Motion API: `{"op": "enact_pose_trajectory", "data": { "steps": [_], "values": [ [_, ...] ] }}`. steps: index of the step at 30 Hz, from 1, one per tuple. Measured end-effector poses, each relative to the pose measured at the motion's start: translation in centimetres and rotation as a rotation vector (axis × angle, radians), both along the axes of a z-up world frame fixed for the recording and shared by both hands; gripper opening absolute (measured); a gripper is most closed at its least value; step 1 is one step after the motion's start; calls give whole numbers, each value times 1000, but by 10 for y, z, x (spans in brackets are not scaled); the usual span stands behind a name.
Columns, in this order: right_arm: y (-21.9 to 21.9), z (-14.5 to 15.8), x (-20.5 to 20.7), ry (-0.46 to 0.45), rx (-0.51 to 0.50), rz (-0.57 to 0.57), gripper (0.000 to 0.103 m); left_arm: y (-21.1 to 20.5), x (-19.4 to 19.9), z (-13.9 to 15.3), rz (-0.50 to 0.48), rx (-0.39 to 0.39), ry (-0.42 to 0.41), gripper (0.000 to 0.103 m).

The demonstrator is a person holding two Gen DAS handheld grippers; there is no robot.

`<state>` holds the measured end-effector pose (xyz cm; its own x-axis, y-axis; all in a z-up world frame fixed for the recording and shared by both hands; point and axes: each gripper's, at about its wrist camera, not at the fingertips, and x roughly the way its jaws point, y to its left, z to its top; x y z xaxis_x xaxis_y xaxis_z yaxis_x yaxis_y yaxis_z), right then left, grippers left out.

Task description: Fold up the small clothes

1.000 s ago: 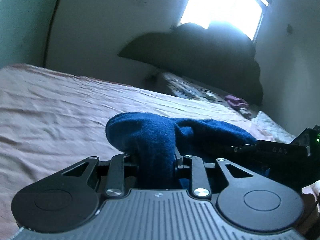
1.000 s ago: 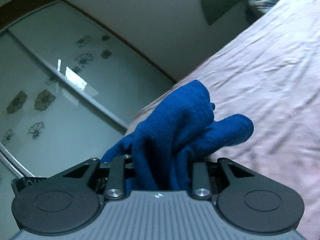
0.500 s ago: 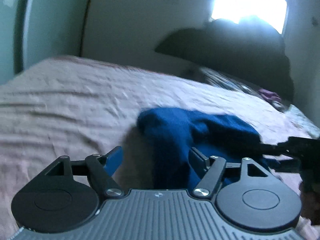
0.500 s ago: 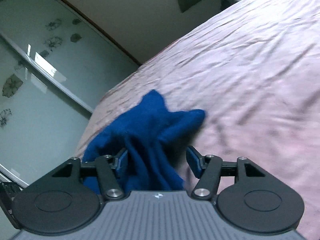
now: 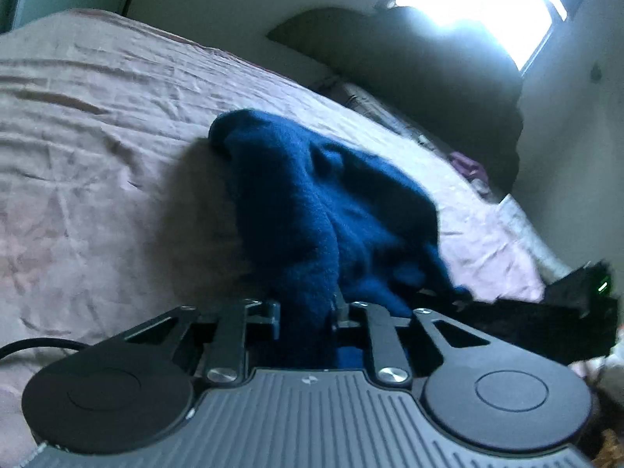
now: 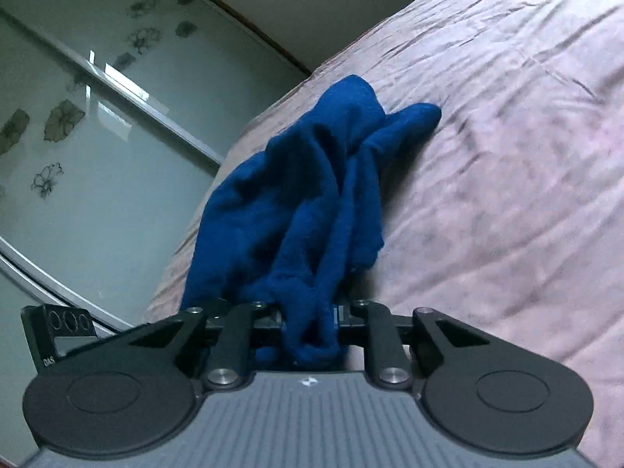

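Left view only: window [image 5: 479, 11], dark headboard [image 5: 409, 66]. Right view only: flowered glass doors [image 6: 97, 117]. Blue garment [image 6: 312, 195] bunched on bed [image 6: 507, 156]; left gripper [image 5: 308, 312] and right gripper [image 6: 310, 316] fingers closing, each pinching its fabric.

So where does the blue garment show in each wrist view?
Left wrist: blue garment fills the centre, running from the bed into the closing left tool.
Right wrist: blue garment centre, bunched between the closing right tool.
Shared landmark: the pink bedsheet beneath it.
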<state>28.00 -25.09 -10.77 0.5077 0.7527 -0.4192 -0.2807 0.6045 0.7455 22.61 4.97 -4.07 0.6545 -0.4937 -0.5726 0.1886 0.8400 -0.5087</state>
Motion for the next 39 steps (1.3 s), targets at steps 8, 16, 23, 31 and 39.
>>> {"op": "enact_pose_trajectory", "data": {
  "steps": [8,16,23,31,39],
  "values": [
    [-14,7,-52,0,-3,68,18,6,-29,7,-118,5,120,22],
    [-21,66,-77,-246,-350,-129,44,-9,-42,46,-31,292,-125,69],
    [35,87,-11,-332,-386,-3,43,-61,11,51,-20,459,-214,80],
    [38,51,36,-205,-462,-132,53,-59,38,13,46,484,-116,85],
    [20,58,-42,-280,-467,-122,58,-58,-7,13,103,494,-143,92]
  ]
}}
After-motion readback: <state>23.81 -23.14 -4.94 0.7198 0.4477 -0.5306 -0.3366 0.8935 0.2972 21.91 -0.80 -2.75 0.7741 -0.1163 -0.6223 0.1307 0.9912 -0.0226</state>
